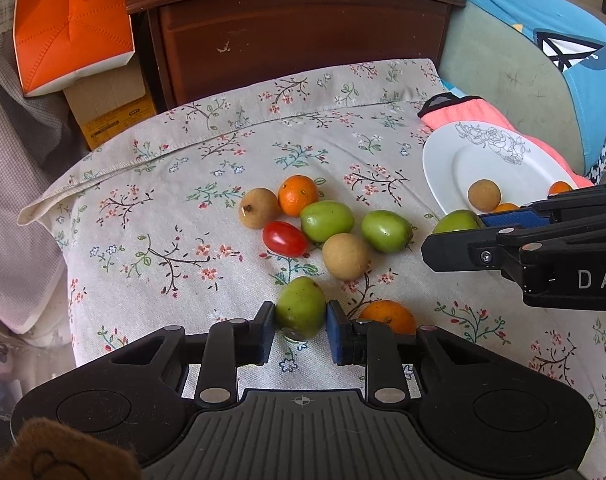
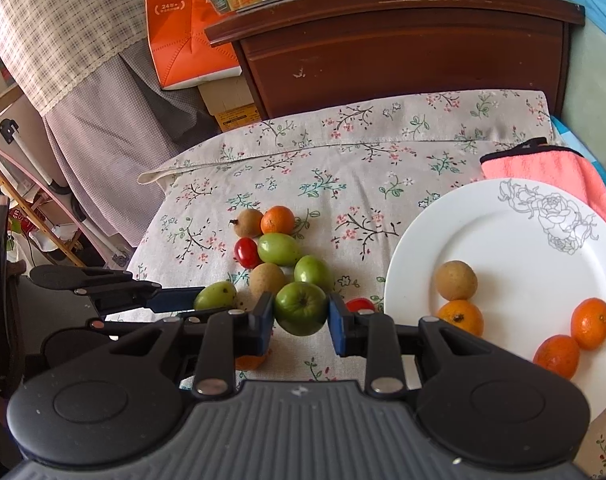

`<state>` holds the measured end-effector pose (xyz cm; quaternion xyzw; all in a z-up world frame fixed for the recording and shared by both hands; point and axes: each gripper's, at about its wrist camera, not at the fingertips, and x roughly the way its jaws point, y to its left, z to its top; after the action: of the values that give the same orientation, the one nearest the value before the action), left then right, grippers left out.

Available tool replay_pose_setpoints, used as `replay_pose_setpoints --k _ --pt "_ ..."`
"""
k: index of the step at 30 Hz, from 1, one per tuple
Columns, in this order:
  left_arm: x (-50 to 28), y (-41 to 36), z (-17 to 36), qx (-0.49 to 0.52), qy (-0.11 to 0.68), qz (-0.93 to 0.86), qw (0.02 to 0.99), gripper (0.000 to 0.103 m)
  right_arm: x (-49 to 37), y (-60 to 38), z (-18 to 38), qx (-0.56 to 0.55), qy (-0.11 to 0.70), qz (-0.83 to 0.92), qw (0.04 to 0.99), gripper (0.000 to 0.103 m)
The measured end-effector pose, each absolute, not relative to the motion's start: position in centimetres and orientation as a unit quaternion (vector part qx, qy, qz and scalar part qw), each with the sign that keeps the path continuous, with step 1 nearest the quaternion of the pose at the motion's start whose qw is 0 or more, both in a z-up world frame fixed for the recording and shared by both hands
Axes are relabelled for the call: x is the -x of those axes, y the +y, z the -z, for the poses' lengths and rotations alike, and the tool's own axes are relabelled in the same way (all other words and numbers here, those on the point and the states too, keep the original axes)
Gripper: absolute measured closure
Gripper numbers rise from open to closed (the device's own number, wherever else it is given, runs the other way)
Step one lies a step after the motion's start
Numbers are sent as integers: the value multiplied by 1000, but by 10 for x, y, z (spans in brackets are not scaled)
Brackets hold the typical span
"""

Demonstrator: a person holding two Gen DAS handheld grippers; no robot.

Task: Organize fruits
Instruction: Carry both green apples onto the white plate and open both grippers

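A: While the left gripper [image 1: 300,322] sits low over the flowered cloth [image 1: 207,168], its two blue pads are pressed against the sides of a green fruit [image 1: 301,307], so it is gripping that one.

B: And the right gripper [image 2: 301,317]?

A: Clamped the same way on another green fruit [image 2: 302,307], which sits between its pads just beside the white plate [image 2: 515,240], near the plate's left rim.

B: What is already on the plate?

A: One round brown fruit [image 2: 455,280] and three small oranges: one [image 2: 461,316] right below the brown fruit, two more [image 2: 591,322] [image 2: 557,355] touching each other toward the right rim.

B: What lies loose on the cloth?

A: A cluster in the middle. At the back a brown fruit [image 1: 259,208] touches a small orange [image 1: 298,195]. In front of them lie a red cherry tomato [image 1: 285,239] and a long green fruit [image 1: 327,221]. To the right of that sits a further green fruit [image 1: 386,231], with a second brown fruit [image 1: 346,256] just in front, between the two green ones.

B: Anything close to the left gripper?

A: An orange [image 1: 389,316] just beyond its right finger, partly hidden. In the right wrist view a second red tomato [image 2: 359,305] peeks out behind the right gripper's right pad, beside the plate.

B: And behind the plate?

A: A pink towel [image 2: 543,168] under its far edge, and a dark wooden cabinet [image 1: 295,40] behind the cloth.
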<state>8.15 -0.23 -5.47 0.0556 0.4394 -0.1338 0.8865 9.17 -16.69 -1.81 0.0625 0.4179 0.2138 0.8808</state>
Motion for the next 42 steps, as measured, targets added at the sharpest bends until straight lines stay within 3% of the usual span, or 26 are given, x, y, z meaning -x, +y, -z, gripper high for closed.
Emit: replay_pose_setpoints --k 9,24,29,42 --pt "-83 0 26 -12 411 129 902 79 -90 -181 6 -75 403 -213 887 74" --pt "-90 -60 -20 6 350 205 914 78 -95 -270 -41 -159 329 -132 922 74" --pt "-100 -80 -20 9 345 221 912 78 -96 -296 -45 -181 321 -97 924 74" --pt "-92 -141 16 -42 358 273 892 79 -105 -315 -2 -235 390 -37 890 74"
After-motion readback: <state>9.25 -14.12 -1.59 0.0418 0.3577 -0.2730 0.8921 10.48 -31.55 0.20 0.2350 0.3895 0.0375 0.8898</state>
